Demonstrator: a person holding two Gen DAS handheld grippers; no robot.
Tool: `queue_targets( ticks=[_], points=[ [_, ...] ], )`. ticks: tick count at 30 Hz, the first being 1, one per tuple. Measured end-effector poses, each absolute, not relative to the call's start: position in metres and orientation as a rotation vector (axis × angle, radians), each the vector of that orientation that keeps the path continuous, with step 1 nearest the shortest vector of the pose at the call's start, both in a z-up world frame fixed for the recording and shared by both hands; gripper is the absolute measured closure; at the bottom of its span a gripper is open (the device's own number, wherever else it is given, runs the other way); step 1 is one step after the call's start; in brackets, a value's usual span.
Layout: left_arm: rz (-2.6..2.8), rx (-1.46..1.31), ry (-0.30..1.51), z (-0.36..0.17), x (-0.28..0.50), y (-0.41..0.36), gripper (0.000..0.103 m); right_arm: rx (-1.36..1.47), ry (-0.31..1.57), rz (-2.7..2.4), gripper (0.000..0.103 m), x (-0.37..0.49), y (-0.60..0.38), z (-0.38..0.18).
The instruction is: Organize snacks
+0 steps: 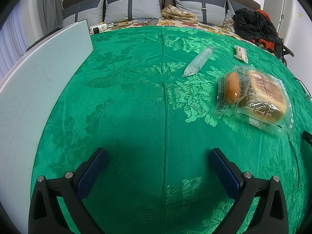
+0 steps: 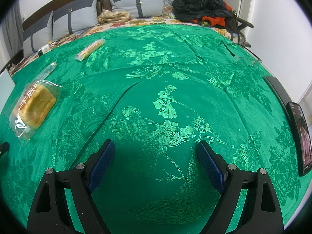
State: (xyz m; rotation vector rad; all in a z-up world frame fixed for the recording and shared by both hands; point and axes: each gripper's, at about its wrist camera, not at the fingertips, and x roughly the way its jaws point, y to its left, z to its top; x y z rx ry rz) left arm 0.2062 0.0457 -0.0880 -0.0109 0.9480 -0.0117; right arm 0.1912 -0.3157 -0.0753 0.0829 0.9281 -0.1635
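Several wrapped snacks lie on a green patterned cloth point(image 1: 136, 97). In the left wrist view a square toast bread in clear wrap point(image 1: 263, 99) lies at the right, with a small round bun pack point(image 1: 231, 90) leaning on its left side. Farther back lie a long clear pack point(image 1: 198, 61) and a small bar pack point(image 1: 241, 53). My left gripper point(image 1: 158, 157) is open and empty over bare cloth. In the right wrist view the toast bread point(image 2: 35, 107) lies at the left, and the bar pack point(image 2: 89, 49) farther back. My right gripper point(image 2: 155, 146) is open and empty.
A pale board point(image 1: 39, 78) borders the cloth on the left. A phone point(image 2: 299, 138) and a dark flat object point(image 2: 276, 89) lie at the right edge, glasses point(image 2: 247, 59) behind them. Pillows point(image 1: 132, 5), a blanket point(image 1: 178, 13) and piled clothes point(image 1: 253, 23) sit at the back.
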Motion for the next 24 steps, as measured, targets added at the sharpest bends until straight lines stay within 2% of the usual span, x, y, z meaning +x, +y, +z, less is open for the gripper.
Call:
queue_targets(
  ticks=[13, 18, 20, 23, 24],
  points=[
    [-0.067, -0.014, 0.985, -0.085, 0.213, 0.050, 0.001, 0.084, 0.928, -0.163, 0.014, 0.191, -0.316, -0.075],
    [-0.135, -0.160, 0.881, -0.037, 0.261, 0.071, 0.001, 0.085, 0.928, -0.163, 0.014, 0.191, -0.316, -0.075],
    [-0.173, -0.179, 0.887, -0.020, 0.300, 0.065, 0.003, 0.085, 0.928, -0.163, 0.014, 0.191, -0.316, -0.075],
    [-0.262, -0.143, 0.990, -0.020, 0.350, 0.036, 0.010, 0.085, 0.928, -0.163, 0.014, 0.191, -0.316, -0.076],
    [-0.271, -0.081, 1.030, -0.025, 0.365, 0.022, 0.019, 0.085, 0.928, -0.163, 0.014, 0.191, -0.316, -0.075]
  ],
)
